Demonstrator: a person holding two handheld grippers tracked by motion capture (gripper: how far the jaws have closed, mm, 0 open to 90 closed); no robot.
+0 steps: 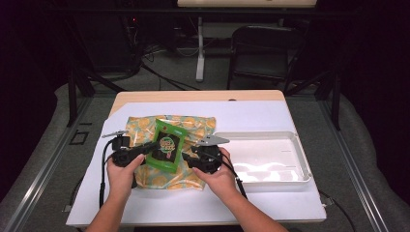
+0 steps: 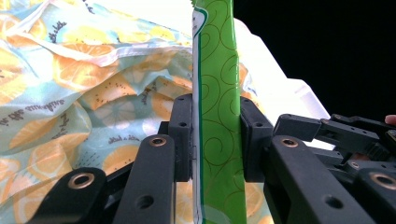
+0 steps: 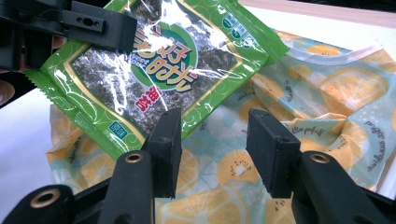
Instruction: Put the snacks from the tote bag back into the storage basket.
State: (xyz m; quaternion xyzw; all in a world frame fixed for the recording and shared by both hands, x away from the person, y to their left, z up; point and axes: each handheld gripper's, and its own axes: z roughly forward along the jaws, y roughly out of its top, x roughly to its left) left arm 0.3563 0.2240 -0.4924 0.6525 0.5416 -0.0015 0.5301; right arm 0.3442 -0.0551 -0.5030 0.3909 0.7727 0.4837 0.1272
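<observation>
A green seaweed snack packet is held up over a crumpled lemon-print bag on the table. My left gripper is shut on the packet's left edge; in the left gripper view both pads press the packet seen edge-on. My right gripper stands open at the packet's right side. In the right gripper view its jaws are apart with only the bag in the gap, and the packet lies just behind the left jaw. The left gripper's jaw reaches in at the top left.
A white shallow tray sits to the right of the bag. White sheeting covers the table. A chair and desk legs stand in the dark beyond the far edge.
</observation>
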